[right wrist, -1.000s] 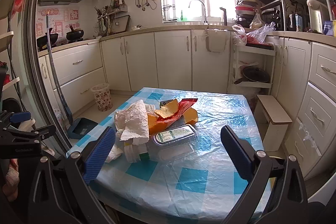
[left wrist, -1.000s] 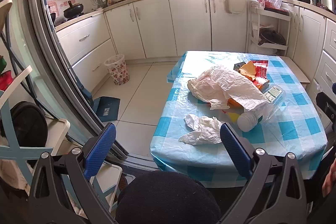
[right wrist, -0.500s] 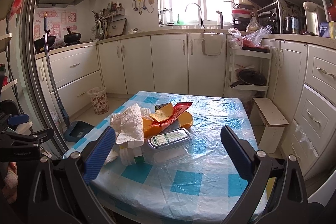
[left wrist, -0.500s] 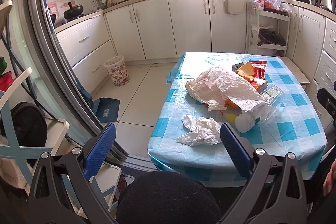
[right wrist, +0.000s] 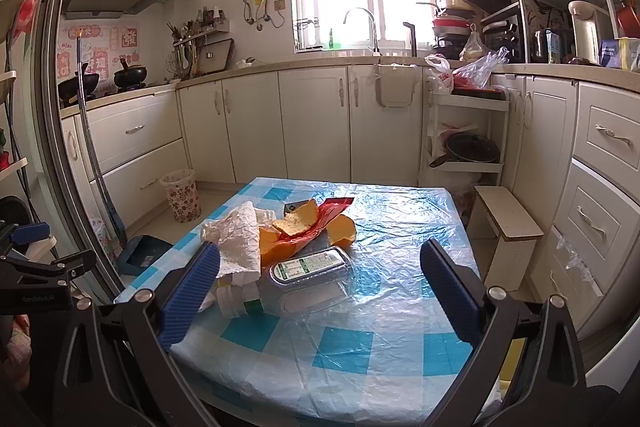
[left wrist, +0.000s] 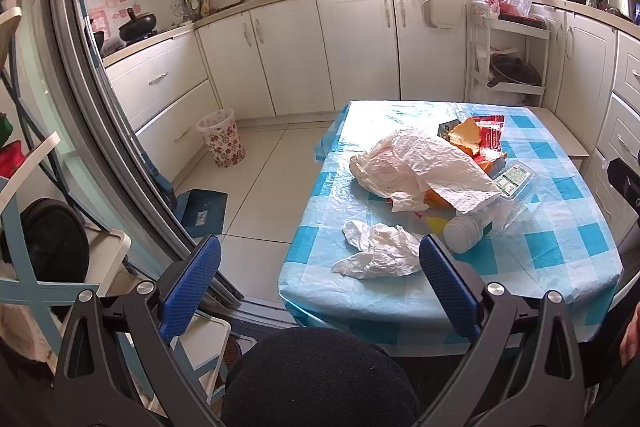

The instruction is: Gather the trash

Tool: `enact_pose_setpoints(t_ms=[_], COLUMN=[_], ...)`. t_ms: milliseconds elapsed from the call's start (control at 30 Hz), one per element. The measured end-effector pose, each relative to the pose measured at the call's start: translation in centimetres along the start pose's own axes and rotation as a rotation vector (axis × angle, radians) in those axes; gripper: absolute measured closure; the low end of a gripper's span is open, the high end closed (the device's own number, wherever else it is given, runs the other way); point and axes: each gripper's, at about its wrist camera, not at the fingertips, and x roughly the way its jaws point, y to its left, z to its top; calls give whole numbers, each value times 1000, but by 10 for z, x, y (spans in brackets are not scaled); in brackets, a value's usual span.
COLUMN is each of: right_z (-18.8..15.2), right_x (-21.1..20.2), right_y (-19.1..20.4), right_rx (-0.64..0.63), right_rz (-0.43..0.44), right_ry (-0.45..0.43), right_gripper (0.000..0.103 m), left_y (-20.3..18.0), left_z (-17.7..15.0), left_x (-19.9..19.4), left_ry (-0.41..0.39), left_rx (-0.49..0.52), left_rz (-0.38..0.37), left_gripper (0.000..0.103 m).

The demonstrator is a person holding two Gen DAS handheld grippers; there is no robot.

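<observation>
Trash (left wrist: 424,183) heaped, crumpled, perhaps partly food scraps.

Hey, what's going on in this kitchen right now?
A person holds a two-finger claw in each hand, facing a table covered in a blue checked cloth. Both the left claw and the right claw are open and empty, short of the trash. On the table lie a crumpled tissue, a white plastic bag, orange peels, a red wrapper, a clear plastic box and a white bottle. Nothing is picked up yet. A patterned bin stands on the floor.
</observation>
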Motion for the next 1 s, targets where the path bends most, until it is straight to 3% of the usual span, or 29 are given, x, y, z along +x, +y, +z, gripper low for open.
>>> enact_pose_setpoints(t_ms=[267, 1000], right_z=[0, -3], right_x=[-4, 2], right_y=[-3, -2], right_rx=[-43, -9], right_rz=[-23, -10], right_ry=[-10, 36], right_gripper=[7, 7], left_y=[-2, -2], left_z=[1, 1], left_x=[0, -1], left_ry=[1, -8], left_rx=[-2, -2], left_rz=[7, -3], left_gripper=[7, 7])
